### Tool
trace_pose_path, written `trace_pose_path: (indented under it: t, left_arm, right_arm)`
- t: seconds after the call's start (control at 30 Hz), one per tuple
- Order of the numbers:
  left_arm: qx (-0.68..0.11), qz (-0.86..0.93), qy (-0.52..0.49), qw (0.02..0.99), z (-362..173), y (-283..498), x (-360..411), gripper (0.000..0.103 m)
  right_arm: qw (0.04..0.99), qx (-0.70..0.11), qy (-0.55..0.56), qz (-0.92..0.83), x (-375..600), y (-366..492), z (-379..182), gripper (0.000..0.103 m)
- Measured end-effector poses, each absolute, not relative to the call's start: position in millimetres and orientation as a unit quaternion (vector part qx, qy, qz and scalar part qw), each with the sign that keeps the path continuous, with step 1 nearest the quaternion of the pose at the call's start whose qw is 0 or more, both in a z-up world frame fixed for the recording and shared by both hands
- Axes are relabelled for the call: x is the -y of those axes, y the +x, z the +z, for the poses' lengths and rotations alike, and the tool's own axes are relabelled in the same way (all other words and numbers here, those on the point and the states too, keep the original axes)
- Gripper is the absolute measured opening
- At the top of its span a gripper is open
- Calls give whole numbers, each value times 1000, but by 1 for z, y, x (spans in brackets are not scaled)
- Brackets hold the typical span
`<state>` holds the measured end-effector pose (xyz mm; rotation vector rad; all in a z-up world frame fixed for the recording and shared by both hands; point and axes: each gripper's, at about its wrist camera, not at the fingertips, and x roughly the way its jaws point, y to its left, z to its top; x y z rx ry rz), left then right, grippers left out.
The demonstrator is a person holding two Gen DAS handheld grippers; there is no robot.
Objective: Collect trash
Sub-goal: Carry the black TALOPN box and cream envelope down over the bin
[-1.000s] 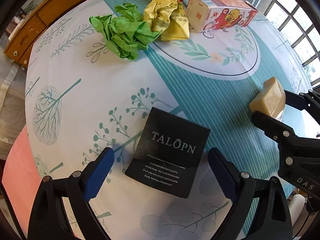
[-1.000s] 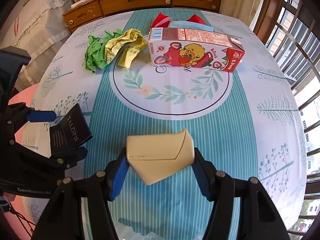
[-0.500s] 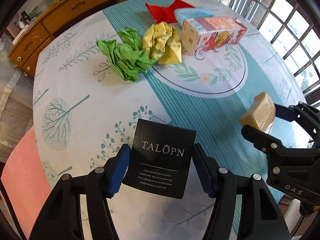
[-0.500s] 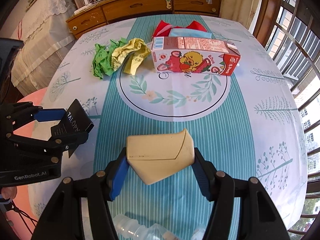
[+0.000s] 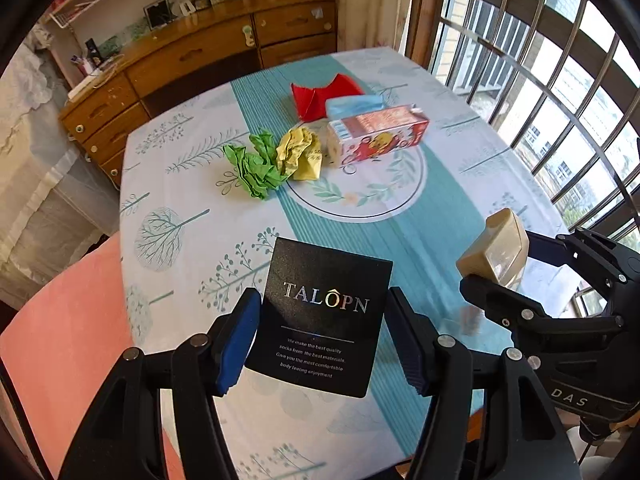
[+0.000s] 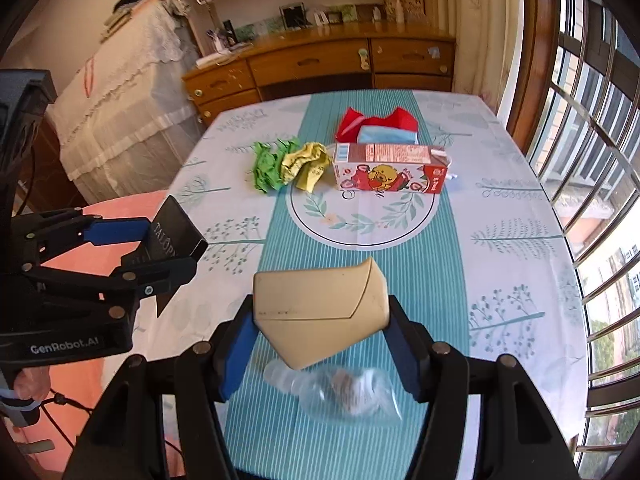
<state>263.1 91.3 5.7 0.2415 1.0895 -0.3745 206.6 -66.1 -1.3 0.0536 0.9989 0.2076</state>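
Fingers (image 5: 236, 340) of the left gripper (image 5: 320, 340) were clamped on both side edges of a black card (image 5: 326, 320) w/ "TALOPN" lettering, held clear above the counter (image 5: 192, 184) near its front-left corner. Card was tilted, face toward the camera. In the right wrist view the same card (image 6: 176, 232) showed edge-on betw. the blue pads, at the left of the frame.

Fingers (image 6: 236, 340) of the right gripper (image 6: 320, 340) were pressed on a beige paper cup (image 6: 320, 304), squashed and lying sideways betw. the pads, lifted off the counter over the teal stripe near the front edge. From the left wrist view the cup (image 5: 496, 246) sat out to the right, in the other gripper's grip.

Below the cup, on the counter by the front edge, lay a crushed clear plastic bottle (image 6: 340, 390), blurred.

Farther out, around the round leaf motif at the counter's centre: a crumpled green paper (image 5: 256, 168) touching a crumpled yellow paper (image 5: 300, 154), then a drink carton (image 5: 376, 134) w/ a cartoon print lying on its side just beside the yellow one. Behind the carton, toward the far edge, a red paper (image 5: 320, 96) and a light-blue piece (image 5: 352, 104) touching it.

Off the counter's left edge was a pink surface (image 5: 60, 328). Beyond the far edge stood a wooden sideboard (image 5: 192, 56); barred windows (image 5: 540, 80) ran along the right side.
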Motion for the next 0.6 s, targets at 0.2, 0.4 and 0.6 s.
trace_pose_path:
  t: [0.2,0.4,0.6]
  left_arm:
    - [-485,-153,84,857,39,196,-67,62]
    - [-482,-134,53,864,44,122,-29,62]
    - [-501,-119,44,856,27,55,7,62]
  right_arm:
    - [879,-457,-5,134,95,147,26,61]
    - [878,-454,-14,151,135,87,33,61]
    - [859,-483,-13,168,164,32,15,61]
